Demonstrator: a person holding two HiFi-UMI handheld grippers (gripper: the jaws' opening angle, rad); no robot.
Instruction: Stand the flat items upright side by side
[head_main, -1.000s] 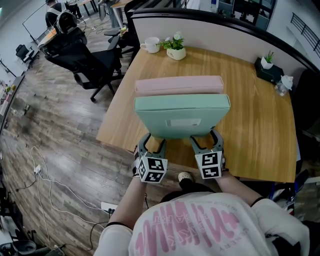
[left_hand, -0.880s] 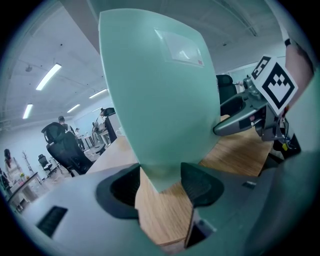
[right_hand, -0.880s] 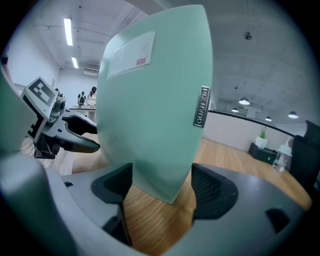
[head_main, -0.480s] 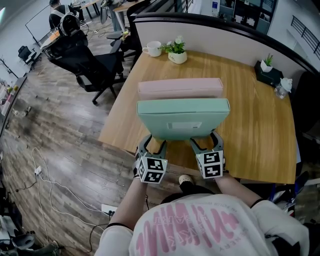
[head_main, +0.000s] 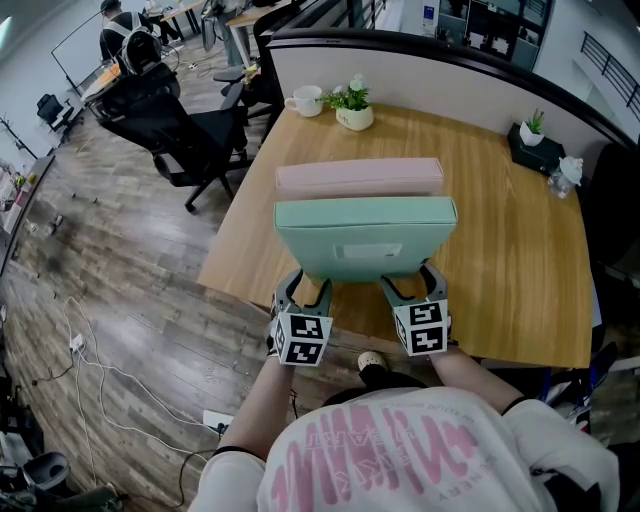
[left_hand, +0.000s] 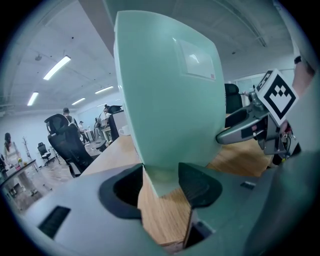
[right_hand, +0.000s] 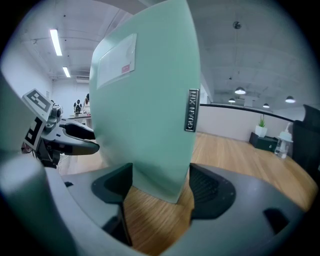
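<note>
A flat mint-green case with a white label stands slightly tilted near the front edge of the bench. A pink case stands just behind it, parallel.

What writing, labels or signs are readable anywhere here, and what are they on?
"QUAN XIN" (first letter uncertain): small metal tag on the green case edge.
White label on the case's face: too small to read.
Pink lettering on the person's shirt: upside down, unreadable.
Marker cubes: black-and-white patterns, no words.
</note>
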